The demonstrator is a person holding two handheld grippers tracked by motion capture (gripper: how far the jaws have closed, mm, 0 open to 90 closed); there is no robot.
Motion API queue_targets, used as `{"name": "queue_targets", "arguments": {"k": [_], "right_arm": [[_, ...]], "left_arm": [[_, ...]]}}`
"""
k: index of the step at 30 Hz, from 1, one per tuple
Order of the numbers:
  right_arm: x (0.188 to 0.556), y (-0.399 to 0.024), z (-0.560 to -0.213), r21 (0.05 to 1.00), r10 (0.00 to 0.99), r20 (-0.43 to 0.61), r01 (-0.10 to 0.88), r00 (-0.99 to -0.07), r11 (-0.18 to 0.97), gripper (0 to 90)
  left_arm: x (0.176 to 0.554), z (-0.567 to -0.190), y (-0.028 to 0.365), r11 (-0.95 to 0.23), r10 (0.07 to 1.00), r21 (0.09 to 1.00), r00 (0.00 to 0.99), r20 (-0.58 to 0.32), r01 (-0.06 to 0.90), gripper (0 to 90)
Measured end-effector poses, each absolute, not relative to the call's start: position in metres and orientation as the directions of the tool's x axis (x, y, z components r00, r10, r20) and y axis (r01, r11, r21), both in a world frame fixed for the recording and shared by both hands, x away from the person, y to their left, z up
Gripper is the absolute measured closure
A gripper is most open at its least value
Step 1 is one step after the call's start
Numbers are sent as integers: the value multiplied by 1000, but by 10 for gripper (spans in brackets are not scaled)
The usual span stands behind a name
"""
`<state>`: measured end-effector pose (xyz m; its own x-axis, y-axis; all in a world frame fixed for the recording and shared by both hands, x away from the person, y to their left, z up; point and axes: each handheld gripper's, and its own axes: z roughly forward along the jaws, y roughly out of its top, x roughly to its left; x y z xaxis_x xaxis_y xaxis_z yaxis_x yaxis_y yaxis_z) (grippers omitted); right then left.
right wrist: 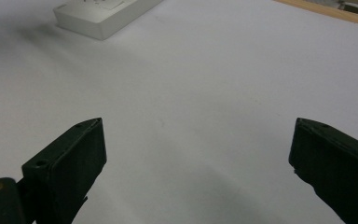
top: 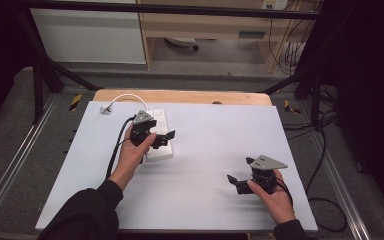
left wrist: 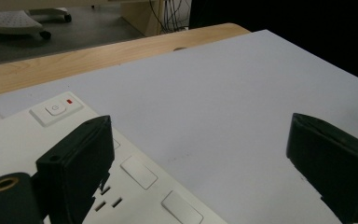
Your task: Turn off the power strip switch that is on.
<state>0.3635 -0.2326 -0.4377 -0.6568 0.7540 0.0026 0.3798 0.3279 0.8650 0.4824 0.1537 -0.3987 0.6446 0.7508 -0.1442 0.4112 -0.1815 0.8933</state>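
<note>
While the power strip (top: pixel 159 136) lies flat on the white sheet (top: pixel 205 190), toward its far left part, I have my left gripper (top: pixel 161 138) over the strip's near end, jaws spread wide with nothing between them; one jaw hangs above the sockets. My right gripper (top: pixel 240 174) sits well to the right of the strip, nearer me, jaws also wide apart and empty. The strip's white cable (top: pixel 125 97) curls off behind it.

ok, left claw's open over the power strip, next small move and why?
Probably shift the left claw sideways until both jaws straddle the power strip, then close. Its jaws stand wide with nothing between them: one is over the strip's sockets, the other over bare white mat. The plug lies loose beyond.
</note>
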Motion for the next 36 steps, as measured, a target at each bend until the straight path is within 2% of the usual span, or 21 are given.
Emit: {"name": "queue_targets", "arguments": {"k": [24, 36], "right_arm": [[363, -233, -437, 866, 755, 1, 378, -656, 327, 44], [363, -232, -437, 865, 755, 3, 380, -656, 327, 44]], "left_arm": [[453, -370, 171, -137, 737, 929, 663, -136, 343, 70], [441, -368, 180, -132, 745, 933, 654, -129, 334, 70]]}}
